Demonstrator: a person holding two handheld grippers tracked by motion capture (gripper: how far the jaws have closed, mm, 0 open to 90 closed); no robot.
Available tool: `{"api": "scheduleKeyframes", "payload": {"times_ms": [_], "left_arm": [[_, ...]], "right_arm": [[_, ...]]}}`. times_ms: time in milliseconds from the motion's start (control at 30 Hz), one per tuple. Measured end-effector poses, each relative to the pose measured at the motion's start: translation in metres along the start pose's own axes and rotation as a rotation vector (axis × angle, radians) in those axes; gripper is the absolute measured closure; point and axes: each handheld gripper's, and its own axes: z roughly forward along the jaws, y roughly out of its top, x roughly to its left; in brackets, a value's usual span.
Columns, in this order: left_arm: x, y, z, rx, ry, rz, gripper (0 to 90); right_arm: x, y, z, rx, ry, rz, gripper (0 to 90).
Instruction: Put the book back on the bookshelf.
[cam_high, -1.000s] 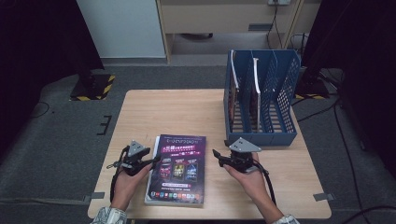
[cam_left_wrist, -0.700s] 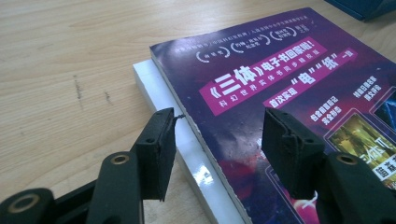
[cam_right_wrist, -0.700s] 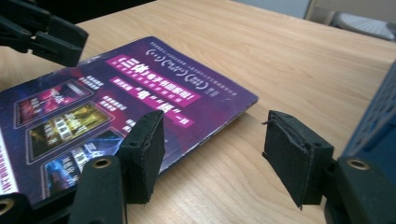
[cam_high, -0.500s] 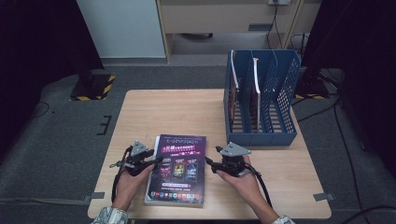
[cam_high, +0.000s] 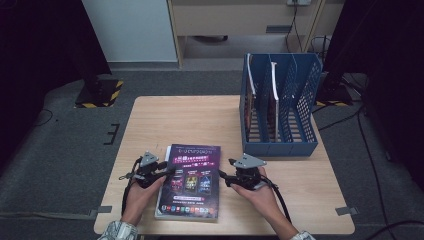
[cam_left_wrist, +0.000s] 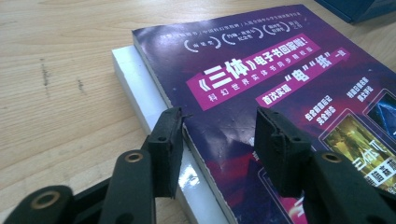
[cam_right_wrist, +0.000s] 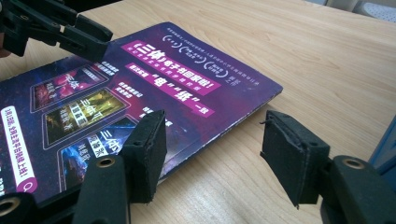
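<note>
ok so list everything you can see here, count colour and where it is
book: one, purple cover with pink banners, lying flat at the near edge of the table between the two grippers
white book or pad: one, white, directly under the purple book, sticking out along its left side
file rack: one, blue, slotted, standing on the right far part of the table
upright items in the rack: two, dark with pale edges, in its left slots
table: one, light wood
left gripper: one, black, fingers apart astride the book's left edge, just been closing
right gripper: one, black, fingers apart at the book's right edge
</note>
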Motion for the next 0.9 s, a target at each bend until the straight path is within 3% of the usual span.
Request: {"api": "scheduleKeyframes", "payload": {"times_ms": [133,400,900], "left_arm": [[-0.002,-0.001,0.002,0.001,-0.003,0.015,46.7],[-0.006,0.000,0.003,0.011,-0.009,0.062,49.1],[-0.008,0.001,0.004,0.013,-0.006,0.077,48.3]], "right_arm": [[0.001,-0.001,0.001,0.010,0.012,0.002,38.5],[0.003,-0.004,0.008,0.055,0.044,0.005,33.3],[-0.004,-0.008,0.030,0.150,0.174,0.155,19.4]]}}
